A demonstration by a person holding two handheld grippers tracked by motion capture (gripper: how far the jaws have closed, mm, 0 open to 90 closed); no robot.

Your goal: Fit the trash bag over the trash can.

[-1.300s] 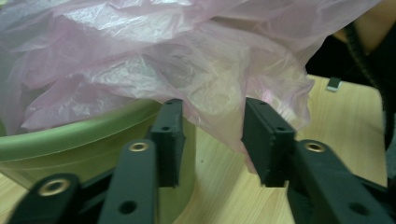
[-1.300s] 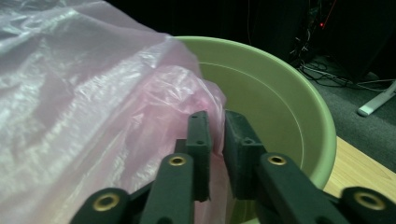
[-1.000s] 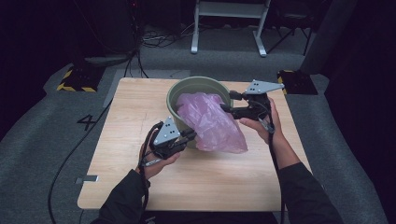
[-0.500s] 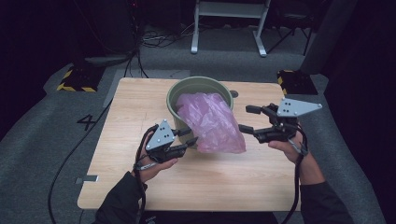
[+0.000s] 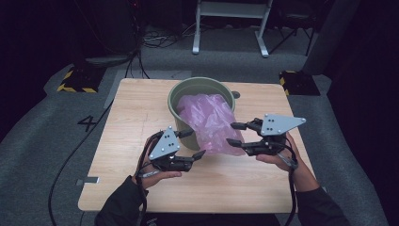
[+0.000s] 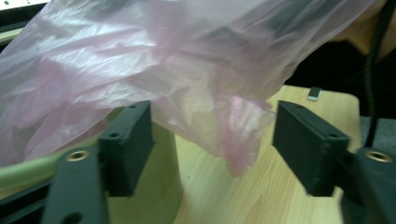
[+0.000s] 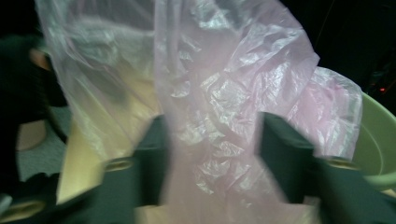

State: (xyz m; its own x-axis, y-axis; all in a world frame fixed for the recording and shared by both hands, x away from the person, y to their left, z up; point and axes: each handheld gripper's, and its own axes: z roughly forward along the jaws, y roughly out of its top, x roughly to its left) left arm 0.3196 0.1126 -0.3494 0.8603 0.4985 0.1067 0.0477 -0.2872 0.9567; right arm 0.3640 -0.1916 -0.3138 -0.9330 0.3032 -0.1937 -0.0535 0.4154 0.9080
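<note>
high view: my left claw (image 5: 194, 144) open beside the green bucket (image 5: 187, 88), jaws just widened | right claw (image 5: 236, 133) closing, pink bag (image 5: 212, 120) between, grip probably not made | desk (image 5: 136, 117)

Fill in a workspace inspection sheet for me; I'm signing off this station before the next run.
Surface: wooden table, bare around the work.
Job's things: green bucket upright; pink plastic bag spills from it over the near rim onto the table.
Clutter: small grey tab at the table's near-left edge.
Grippers: left gripper open, its jaws just opening, beside the bag; right gripper open, its jaws just closing, bag between them.
Cables: black cable trails off the left.
Surroundings: grey floor, white stand, hazard-striped blocks.
</note>
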